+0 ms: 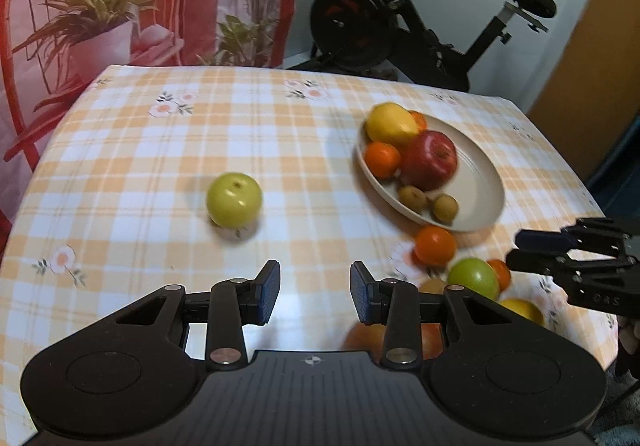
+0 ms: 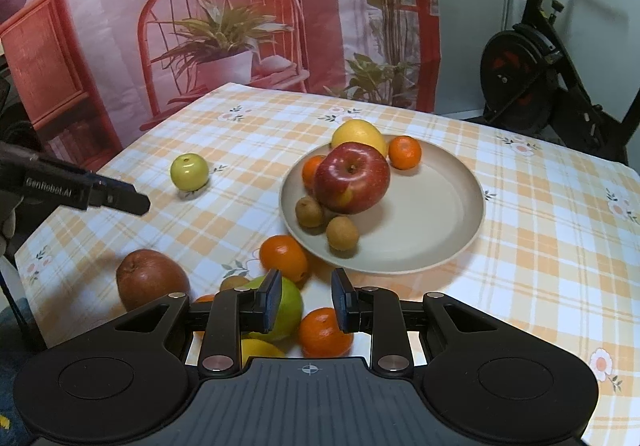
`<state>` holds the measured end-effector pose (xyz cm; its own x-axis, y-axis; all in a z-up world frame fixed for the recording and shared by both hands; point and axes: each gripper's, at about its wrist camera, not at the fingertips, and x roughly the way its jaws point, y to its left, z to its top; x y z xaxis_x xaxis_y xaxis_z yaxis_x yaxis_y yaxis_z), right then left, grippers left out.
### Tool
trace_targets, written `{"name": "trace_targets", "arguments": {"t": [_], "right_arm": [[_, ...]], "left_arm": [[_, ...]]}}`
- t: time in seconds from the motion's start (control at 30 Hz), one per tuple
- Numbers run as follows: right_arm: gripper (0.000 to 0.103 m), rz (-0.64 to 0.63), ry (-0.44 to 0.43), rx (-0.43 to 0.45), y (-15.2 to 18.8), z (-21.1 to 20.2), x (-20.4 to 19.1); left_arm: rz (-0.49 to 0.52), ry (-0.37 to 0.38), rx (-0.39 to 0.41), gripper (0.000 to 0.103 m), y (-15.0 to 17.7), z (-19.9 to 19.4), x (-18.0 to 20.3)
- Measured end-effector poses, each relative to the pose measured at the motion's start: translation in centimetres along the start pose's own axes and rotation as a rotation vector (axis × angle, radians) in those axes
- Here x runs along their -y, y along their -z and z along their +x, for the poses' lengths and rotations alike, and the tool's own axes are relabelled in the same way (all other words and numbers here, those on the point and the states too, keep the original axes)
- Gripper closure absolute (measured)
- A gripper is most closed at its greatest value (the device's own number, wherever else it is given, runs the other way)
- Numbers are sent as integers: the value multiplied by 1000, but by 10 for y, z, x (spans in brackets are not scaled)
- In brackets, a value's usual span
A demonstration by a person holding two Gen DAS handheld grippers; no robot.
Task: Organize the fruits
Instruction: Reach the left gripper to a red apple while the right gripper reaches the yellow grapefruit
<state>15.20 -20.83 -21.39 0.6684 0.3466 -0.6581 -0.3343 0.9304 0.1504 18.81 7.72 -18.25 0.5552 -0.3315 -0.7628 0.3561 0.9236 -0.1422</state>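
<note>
The left gripper [image 1: 314, 292] hangs above the checked tablecloth [image 1: 160, 150] with its jaws a little apart and nothing between them, aimed toward the lone green apple [image 1: 234, 200] that sits well apart from the other fruit. The right gripper [image 2: 306, 300] hovers over the loose pile at the near edge, its jaws drawn as close together as they seem to go and pinching nothing; just past its tips lie a mandarin [image 2: 325, 332] and a larger green apple [image 2: 280, 312]. The beige plate [image 2: 440, 214] already carries a red apple [image 2: 352, 178], a lemon [image 2: 360, 134], mandarins and two kiwis. The lone green apple looks firm, smooth and round, likely fairly heavy for its size and apt to roll or slip. It is probably best taken across its widest middle, pads level on opposite sides, with jaws opened much wider first.
</note>
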Motion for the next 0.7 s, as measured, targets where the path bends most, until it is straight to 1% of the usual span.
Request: {"name": "trace_targets", "arguments": {"t": [0.27,0.5,0.7], "right_arm": [[78,-20,-13,-4,6,-6,-15],[77,-22,-8,-8,10,-11,-20],[75,-22,-12,-16,16,-15,-20]], "left_arm": [[6,34,-1,62,14,-6,9],[23,56,11,62,16,-9,21],[36,57,-1,62,20,-5,28]]}}
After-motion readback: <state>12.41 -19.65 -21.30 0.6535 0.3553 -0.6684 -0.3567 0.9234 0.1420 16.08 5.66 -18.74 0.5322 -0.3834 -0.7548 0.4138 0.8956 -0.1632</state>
